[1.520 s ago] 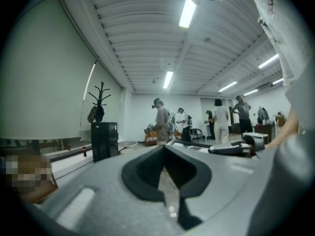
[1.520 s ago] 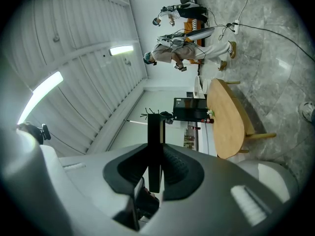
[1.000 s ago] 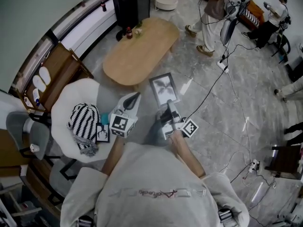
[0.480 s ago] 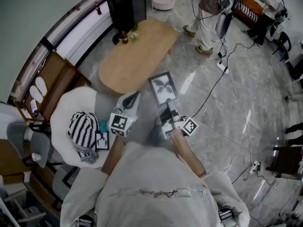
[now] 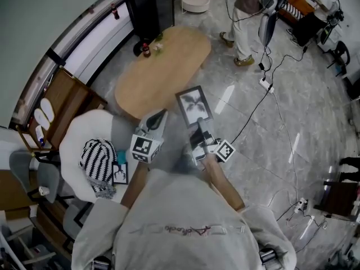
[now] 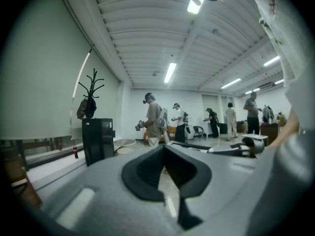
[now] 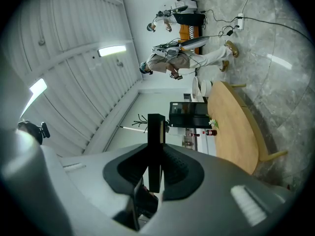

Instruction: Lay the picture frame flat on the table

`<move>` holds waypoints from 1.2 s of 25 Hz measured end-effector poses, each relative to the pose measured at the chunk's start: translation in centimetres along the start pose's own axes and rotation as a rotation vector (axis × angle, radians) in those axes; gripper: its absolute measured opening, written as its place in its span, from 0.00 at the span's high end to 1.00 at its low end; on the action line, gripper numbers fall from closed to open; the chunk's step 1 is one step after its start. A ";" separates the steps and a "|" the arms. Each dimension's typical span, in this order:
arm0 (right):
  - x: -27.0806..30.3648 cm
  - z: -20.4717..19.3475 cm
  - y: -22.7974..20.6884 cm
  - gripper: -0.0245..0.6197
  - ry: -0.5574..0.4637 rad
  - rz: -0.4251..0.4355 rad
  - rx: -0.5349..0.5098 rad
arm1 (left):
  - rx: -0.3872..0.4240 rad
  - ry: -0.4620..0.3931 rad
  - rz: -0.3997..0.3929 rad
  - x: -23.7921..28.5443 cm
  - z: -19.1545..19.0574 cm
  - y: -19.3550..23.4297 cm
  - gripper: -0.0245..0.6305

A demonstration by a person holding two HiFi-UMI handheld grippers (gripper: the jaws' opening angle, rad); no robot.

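A black picture frame with a grey leaf print is held up over the marble floor, its face toward me. My right gripper is shut on its lower edge. In the right gripper view the frame stands edge-on between the pads. My left gripper hangs just left of the frame, shut and holding nothing; in its own view the jaws meet at the tips. The oval wooden table lies just beyond both grippers, also seen as the table in the right gripper view.
A bottle and a small plant stand at the table's far end by a black cabinet. A white armchair with a striped cushion is at my left. Cables cross the floor at right. People stand behind.
Both grippers, with the frame, have come nearer to the table; the table's near edge now reaches the left gripper. The armchair has slid back in view. Both grips are unchanged.
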State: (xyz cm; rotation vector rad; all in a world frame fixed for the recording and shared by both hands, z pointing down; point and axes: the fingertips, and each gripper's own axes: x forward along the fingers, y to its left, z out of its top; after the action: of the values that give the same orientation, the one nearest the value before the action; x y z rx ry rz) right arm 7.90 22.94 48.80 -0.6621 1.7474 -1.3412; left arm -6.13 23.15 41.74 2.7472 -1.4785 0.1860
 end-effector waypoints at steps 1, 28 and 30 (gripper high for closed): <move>0.6 0.5 -0.2 0.85 0.003 0.000 0.001 | -0.001 0.002 0.003 0.7 0.1 0.3 0.96; 12.6 14.8 -8.7 0.85 0.067 -0.039 0.049 | -0.011 0.048 0.044 20.3 -0.4 6.5 0.96; 12.6 15.3 -9.1 0.85 0.067 -0.045 0.051 | -0.015 0.051 0.045 20.8 -0.4 6.4 0.96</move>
State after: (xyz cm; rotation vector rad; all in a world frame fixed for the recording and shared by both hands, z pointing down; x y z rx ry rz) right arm 13.53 2.20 52.31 -0.6384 1.7544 -1.4492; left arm -0.11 2.35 44.21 2.6777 -1.5240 0.2429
